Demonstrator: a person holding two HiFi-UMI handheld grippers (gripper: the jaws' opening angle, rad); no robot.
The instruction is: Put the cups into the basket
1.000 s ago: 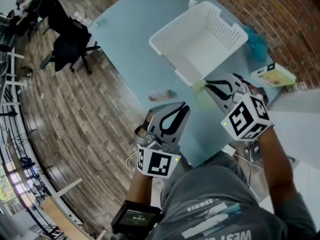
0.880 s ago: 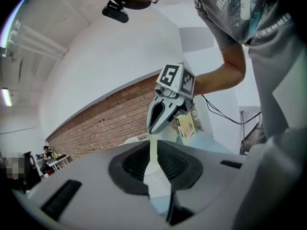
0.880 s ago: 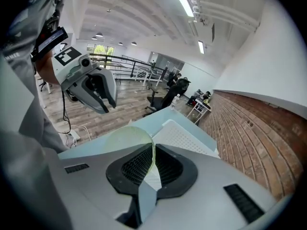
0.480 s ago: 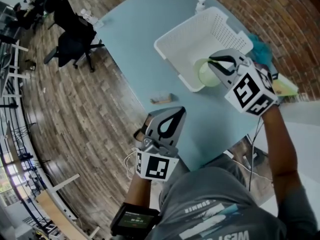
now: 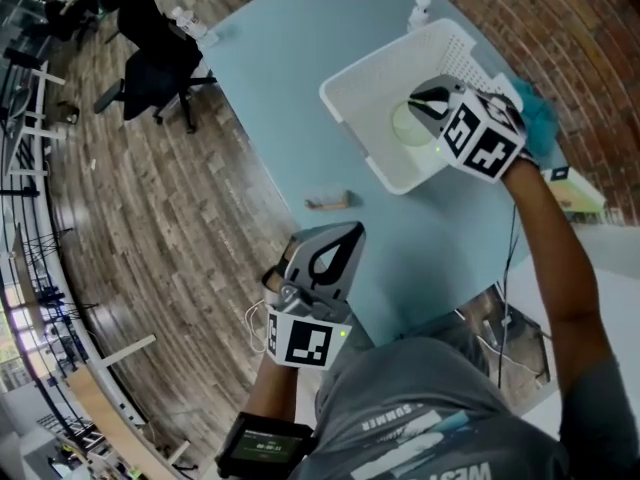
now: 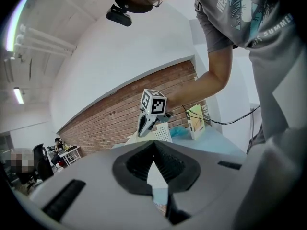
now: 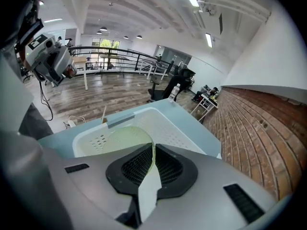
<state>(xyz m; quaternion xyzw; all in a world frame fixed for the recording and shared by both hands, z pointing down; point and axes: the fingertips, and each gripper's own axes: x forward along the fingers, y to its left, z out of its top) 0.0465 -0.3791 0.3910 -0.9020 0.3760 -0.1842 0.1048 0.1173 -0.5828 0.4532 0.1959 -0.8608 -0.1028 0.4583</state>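
Note:
A pale green cup [image 5: 409, 123] hangs inside the white perforated basket [image 5: 372, 81] at the table's far right. My right gripper [image 5: 432, 101] is shut on the cup's rim and reaches in over the basket's near right wall. In the right gripper view the thin cup wall [image 7: 118, 139] is pinched between the pads at my right gripper [image 7: 153, 146], with the basket [image 7: 175, 128] below. My left gripper [image 5: 343, 236] hovers over the table's near edge, shut and empty. The left gripper view shows my left gripper [image 6: 154, 144] closed, the right gripper [image 6: 146, 124] far ahead.
A small brownish object [image 5: 328, 202] lies on the pale blue table [image 5: 270, 78] between basket and left gripper. A white bottle [image 5: 419, 9] stands behind the basket, a teal cloth [image 5: 543, 128] and a box [image 5: 578, 190] at its right. Office chairs [image 5: 150, 63] stand on the wood floor.
My right gripper has carried the green cup from the table's near edge away from me and over the basket wall, into the basket. The left gripper has barely moved.

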